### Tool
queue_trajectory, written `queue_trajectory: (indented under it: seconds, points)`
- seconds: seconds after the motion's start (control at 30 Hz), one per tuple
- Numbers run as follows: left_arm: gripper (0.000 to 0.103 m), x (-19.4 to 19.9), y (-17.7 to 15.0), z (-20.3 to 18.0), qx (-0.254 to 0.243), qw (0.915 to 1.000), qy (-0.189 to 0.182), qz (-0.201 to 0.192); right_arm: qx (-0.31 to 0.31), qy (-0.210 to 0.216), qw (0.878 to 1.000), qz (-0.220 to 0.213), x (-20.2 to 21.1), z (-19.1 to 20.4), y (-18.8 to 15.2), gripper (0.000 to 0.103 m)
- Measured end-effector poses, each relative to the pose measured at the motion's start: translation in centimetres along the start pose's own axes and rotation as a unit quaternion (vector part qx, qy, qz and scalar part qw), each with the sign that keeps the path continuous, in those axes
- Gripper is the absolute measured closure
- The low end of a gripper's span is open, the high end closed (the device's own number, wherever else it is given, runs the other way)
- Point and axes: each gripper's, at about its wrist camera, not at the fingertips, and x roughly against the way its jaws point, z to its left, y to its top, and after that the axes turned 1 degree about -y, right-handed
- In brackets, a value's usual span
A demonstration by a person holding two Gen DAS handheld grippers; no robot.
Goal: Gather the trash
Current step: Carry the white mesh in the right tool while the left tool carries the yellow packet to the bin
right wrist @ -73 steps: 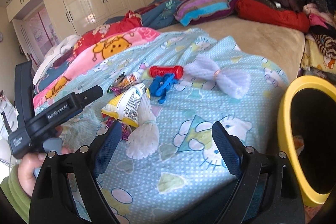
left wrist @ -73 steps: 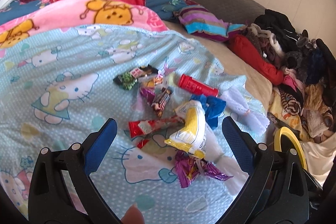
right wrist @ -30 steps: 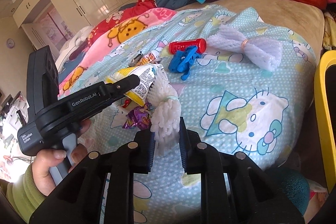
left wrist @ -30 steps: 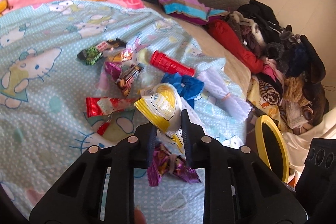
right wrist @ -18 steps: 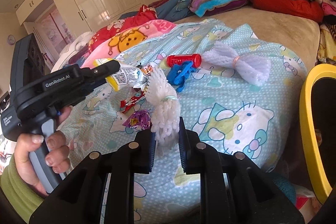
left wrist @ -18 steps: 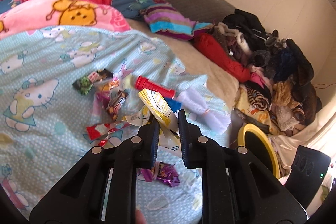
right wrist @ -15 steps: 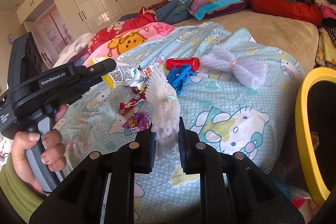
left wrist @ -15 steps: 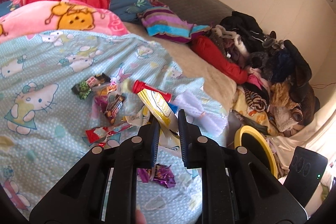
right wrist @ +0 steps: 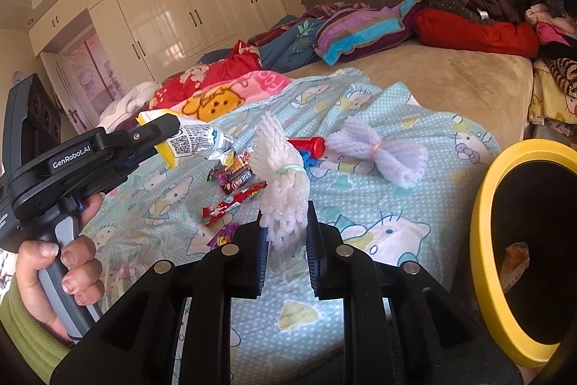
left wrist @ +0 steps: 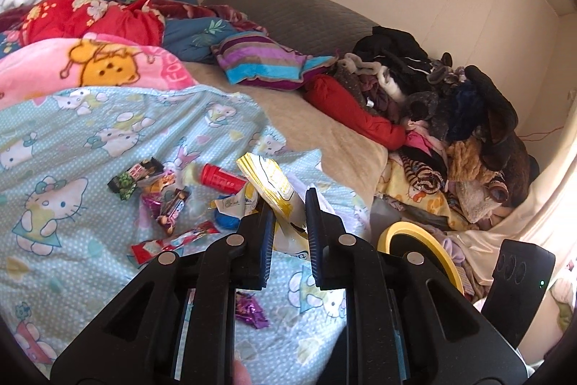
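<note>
Bed with light-blue cartoon sheet (right wrist: 378, 204), wrappers scattered mid-sheet, bare tan mattress beyond. Left gripper (left wrist: 288, 219) nearly closed, pinching yellow-white snack bag (left wrist: 274, 190), held clear above the sheet. Right gripper (right wrist: 285, 230) nearly closed on white foam net (right wrist: 285, 183), also lifted off. Yellow-rimmed bin (right wrist: 485, 233) off the bed's right edge, open-mouthed; clothes pile (left wrist: 450, 118) crowds far right.

- yellow-white snack bag (left wrist: 274, 190)
- white foam net (right wrist: 283, 190)
- yellow-rimmed black bin (right wrist: 487, 204)
- light blue cartoon-cat sheet (left wrist: 90, 132)
- red tube (left wrist: 221, 178)
- purple-teal striped pillow (left wrist: 259, 64)
</note>
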Motion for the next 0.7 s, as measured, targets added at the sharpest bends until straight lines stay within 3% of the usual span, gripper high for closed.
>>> queue_trajectory:
  seconds: [0.7]
  points:
    - [0.092, -1.0, -0.1, -5.5, -0.049, 0.9982, -0.034, 0.008, -0.053, -0.042, 0.996, -0.062, 4.3, -5.5, 2.2, 0.085]
